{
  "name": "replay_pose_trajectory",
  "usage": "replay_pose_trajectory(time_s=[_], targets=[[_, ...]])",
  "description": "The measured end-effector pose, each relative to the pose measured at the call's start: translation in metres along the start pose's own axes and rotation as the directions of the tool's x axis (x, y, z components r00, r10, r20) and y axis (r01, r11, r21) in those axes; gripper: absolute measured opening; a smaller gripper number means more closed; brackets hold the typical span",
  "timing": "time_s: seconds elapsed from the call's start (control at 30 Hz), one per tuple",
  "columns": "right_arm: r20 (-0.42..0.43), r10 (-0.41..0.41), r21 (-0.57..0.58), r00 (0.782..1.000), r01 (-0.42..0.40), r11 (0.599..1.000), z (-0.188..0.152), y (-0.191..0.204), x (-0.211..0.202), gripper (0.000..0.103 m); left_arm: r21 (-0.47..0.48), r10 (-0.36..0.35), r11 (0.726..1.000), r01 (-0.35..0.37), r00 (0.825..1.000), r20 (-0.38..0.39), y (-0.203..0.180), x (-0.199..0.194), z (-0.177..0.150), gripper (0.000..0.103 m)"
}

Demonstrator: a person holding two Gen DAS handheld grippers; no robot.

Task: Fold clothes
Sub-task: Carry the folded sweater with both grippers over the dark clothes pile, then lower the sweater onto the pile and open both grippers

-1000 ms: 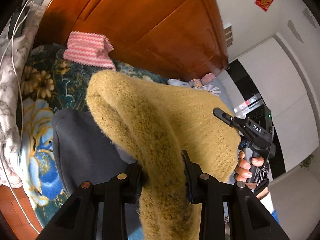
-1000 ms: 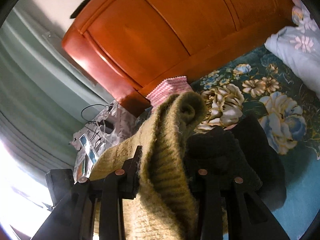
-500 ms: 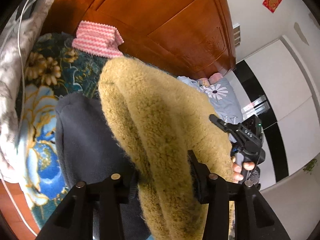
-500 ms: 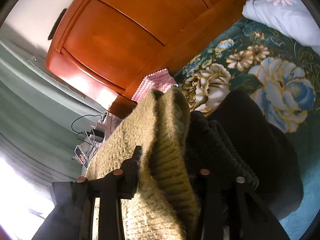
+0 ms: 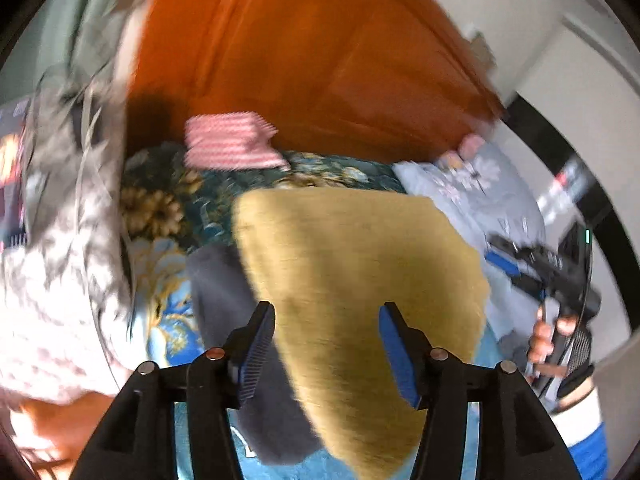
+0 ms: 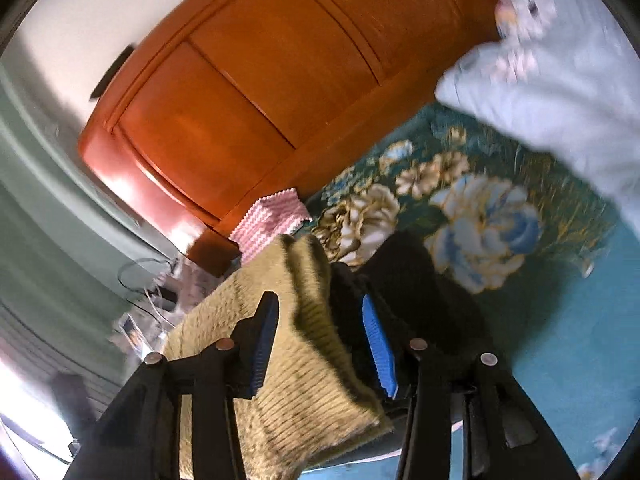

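Left gripper and right gripper both have fingers spread; the mustard sweater lies loose between them, over a dark garment.

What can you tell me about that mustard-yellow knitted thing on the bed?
The yellow sweater is a thick, fuzzy mustard knit with a ribbed edge showing in the right wrist view. It lies spread on top of a dark grey garment on the floral bedspread. The left gripper and right gripper are both open around it, jaws apart, neither clamping it. The picture is motion-blurred, so finer detail is unclear.
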State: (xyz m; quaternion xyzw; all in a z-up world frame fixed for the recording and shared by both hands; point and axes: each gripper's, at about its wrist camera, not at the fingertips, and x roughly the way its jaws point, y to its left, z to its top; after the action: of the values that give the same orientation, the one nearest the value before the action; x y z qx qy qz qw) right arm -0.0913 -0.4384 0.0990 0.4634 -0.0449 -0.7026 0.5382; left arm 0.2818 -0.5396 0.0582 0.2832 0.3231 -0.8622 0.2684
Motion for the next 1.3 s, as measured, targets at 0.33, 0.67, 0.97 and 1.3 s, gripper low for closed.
replay_pose_trajectory(time_s=[0.33, 0.67, 0.97, 1.3], targets=[[-0.068, -0.096, -0.311, 0.993, 0.070, 0.948, -0.034, 0.061, 0.023, 0.056, 0.111, 0.031, 0.994, -0.024, 0.997, -0.066, -0.026, 0.047, -0.019, 0.064], [-0.078, -0.140, -0.319, 0.987, 0.109, 0.941, -0.044, 0.050, 0.052, 0.056, 0.116, 0.042, 0.993, -0.033, 0.996, -0.074, -0.029, 0.050, -0.019, 0.066], [0.018, -0.135, -0.363, 0.991, 0.133, 0.922, -0.086, 0.077, -0.009, 0.057, 0.151, 0.011, 0.988, -0.013, 1.000, 0.016, -0.048, -0.002, -0.051, 0.067], [0.017, -0.203, -0.331, 0.979, 0.197, 0.923, -0.157, 0.069, -0.021, 0.058, 0.172, 0.028, 0.985, -0.026, 1.000, -0.008, -0.050, -0.018, -0.107, 0.067]])
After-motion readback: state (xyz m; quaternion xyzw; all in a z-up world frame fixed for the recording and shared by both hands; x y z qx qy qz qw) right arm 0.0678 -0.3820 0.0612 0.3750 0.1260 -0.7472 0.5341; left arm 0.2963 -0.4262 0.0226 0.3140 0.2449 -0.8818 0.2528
